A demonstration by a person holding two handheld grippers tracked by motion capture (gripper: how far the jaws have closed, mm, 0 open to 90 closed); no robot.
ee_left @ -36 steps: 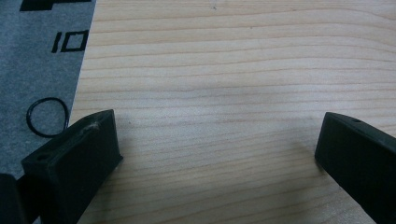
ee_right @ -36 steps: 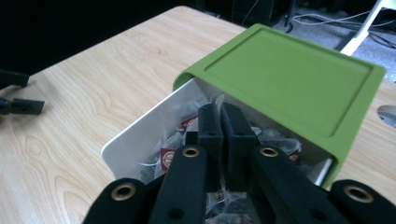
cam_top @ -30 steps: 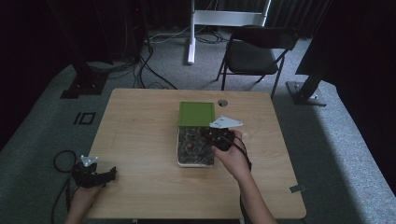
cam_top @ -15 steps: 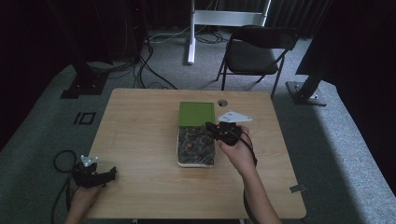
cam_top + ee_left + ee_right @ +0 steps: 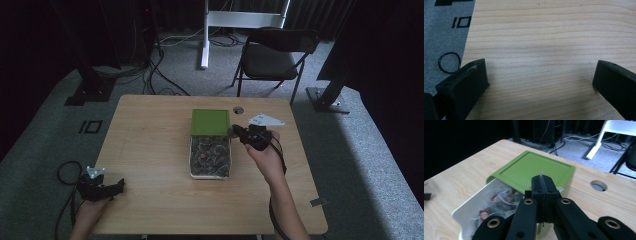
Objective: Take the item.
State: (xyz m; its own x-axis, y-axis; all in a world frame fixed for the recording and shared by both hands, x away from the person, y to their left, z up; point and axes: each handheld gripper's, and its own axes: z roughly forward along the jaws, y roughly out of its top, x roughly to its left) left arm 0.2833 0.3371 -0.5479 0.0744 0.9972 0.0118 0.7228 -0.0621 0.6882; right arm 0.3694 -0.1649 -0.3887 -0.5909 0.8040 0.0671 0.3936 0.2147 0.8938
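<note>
Lifting a tea bag out of the box

Our right tool (image 5: 541, 182), centre frame, pinches a thin white string (image 5: 541, 173) over the white rectangular box (image 5: 210, 157) with its green lid (image 5: 210, 122) slid back; left tool (image 5: 541, 75) gapes empty on the wooden surface (image 5: 150, 150). Removal barely begun.

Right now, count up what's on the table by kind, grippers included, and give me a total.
Grippers: 2, the left gripper open at the table's near left edge, the right gripper shut beside the box
White boxes: 1, the box holding tea bags, too jumbled to count
Green lids: 1, the lid covering the box's far end
Total: 4
</note>
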